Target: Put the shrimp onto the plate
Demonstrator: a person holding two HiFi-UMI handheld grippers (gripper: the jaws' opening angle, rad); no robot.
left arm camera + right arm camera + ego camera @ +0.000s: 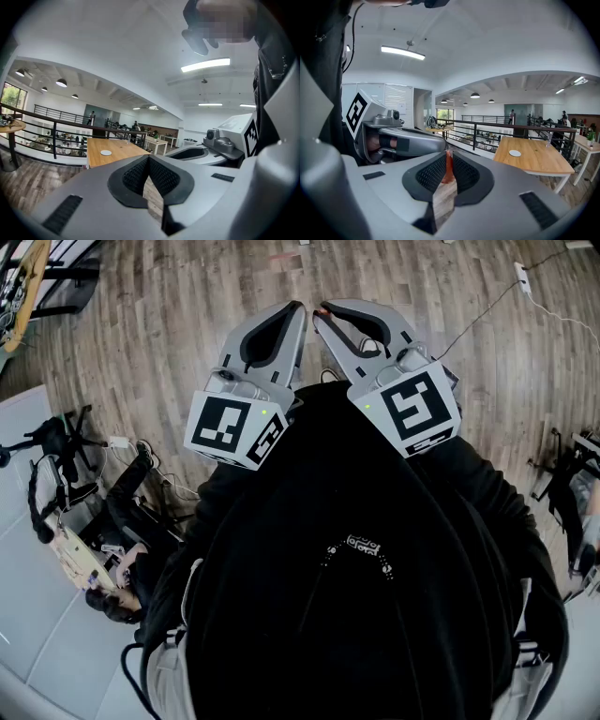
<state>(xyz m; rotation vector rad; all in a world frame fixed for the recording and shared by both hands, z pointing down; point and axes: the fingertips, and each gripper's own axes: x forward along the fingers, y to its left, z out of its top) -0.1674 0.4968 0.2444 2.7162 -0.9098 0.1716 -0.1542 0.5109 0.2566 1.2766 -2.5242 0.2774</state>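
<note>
Where right gripper [448, 157] fingers [429, 176] meet: one probable shrimp [448, 171].

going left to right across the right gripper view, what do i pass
left gripper → shrimp, pinched between the jaws of the right gripper → white plate on the wooden table
</note>
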